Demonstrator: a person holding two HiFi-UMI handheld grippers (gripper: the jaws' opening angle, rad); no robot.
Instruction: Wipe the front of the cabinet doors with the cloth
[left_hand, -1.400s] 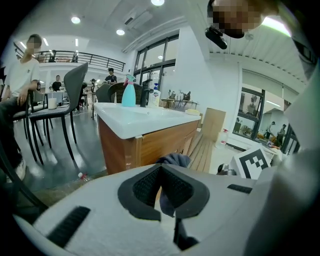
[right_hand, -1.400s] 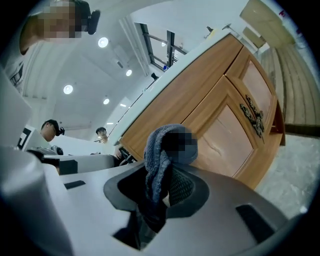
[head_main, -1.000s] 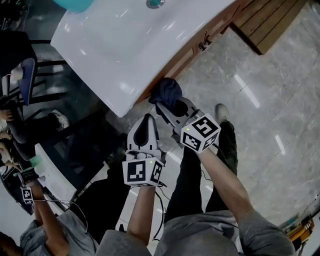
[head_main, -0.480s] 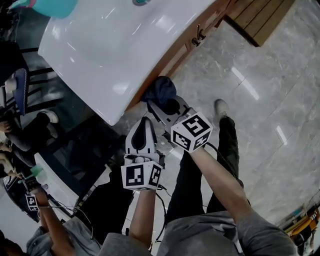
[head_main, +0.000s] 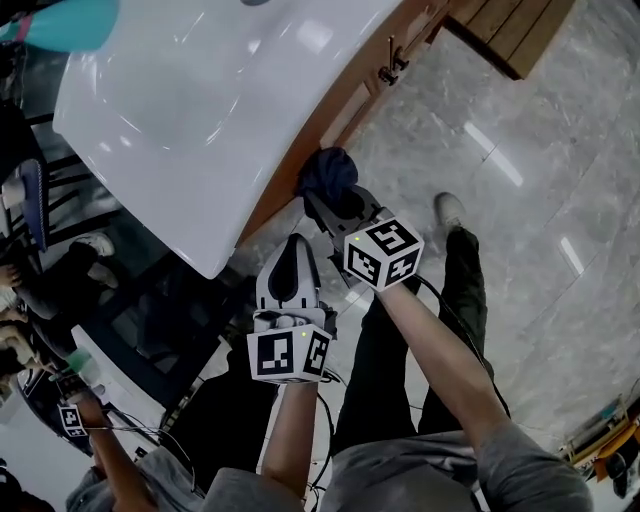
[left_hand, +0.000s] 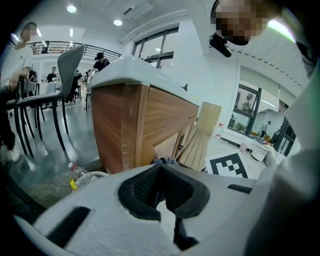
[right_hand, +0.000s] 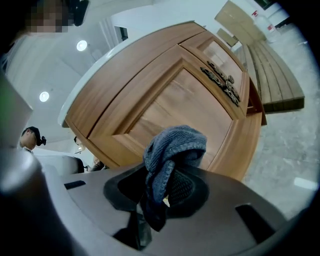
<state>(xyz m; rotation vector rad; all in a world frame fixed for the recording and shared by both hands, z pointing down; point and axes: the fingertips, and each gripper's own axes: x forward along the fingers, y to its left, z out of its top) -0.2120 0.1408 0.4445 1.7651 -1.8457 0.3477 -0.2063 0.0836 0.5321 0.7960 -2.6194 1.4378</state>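
Right gripper (right_hand: 159, 197) jaws clamped on dark blue cloth (right_hand: 172, 150), bunched close against wooden cabinet door (right_hand: 180, 107) at 12 o'clock; contact unclear. Left gripper (left_hand: 161, 197) at 7 o'clock, jaws together, empty. Wiping seems barely begun, with most of door front left.

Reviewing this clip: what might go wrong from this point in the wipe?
The knit cloth is a loose wad pinched in the right gripper; it may slip out under pressure. Its loops might snag the ornate metal handles on the cabinet doors. Little cloth covers the jaws, so they may scuff the wood.
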